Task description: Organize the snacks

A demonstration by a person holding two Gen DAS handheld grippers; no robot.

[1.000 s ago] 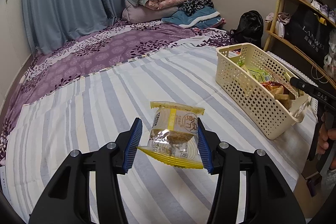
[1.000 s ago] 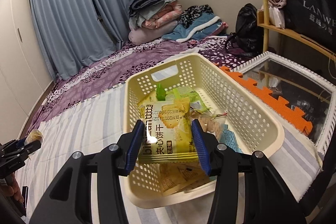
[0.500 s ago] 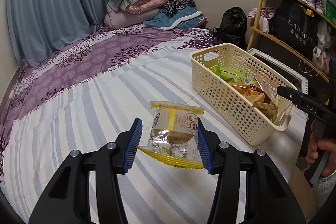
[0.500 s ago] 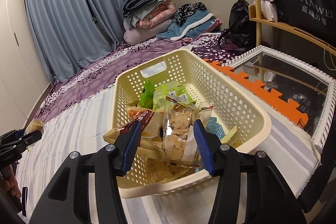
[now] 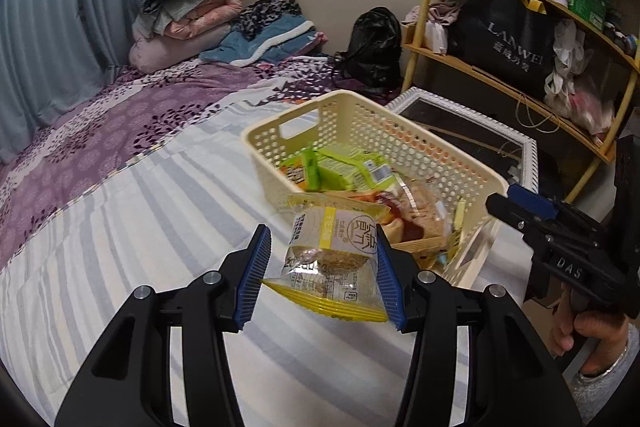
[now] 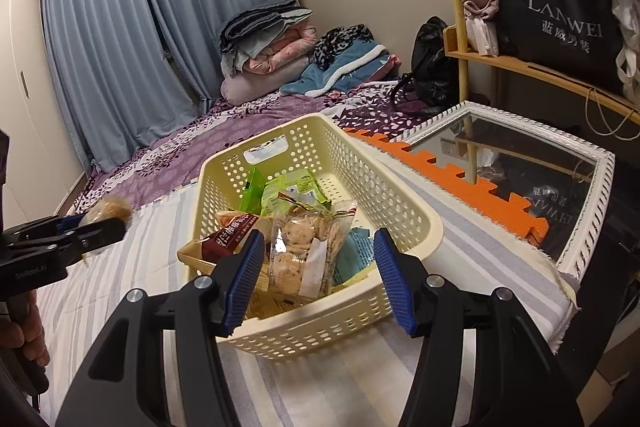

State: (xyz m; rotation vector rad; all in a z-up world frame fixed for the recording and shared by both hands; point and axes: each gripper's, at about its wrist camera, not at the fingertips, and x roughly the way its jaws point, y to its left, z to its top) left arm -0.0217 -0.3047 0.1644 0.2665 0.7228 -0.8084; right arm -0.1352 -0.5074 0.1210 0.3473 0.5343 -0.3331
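basket (image 5: 416,151) now nearer; yellow snack packet (image 5: 334,259) hides its front rim.

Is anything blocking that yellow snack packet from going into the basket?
Nothing visible does. The yellow snack packet sits clamped in the left gripper, close to the basket, whose top is open. The right gripper, jaws opening, holds nothing.

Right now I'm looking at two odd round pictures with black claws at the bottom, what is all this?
No robot here: a person holds a hand tool with two jaws in each hand, and a wide-angle camera on each tool looks along them. In the left tool's picture, the left gripper is clamped on a yellow-edged snack packet, carried near a cream basket of snacks on a striped bedsheet. In the right tool's picture, the right gripper is opening over the basket, nothing pinched; a clear cracker bag lies inside below it.
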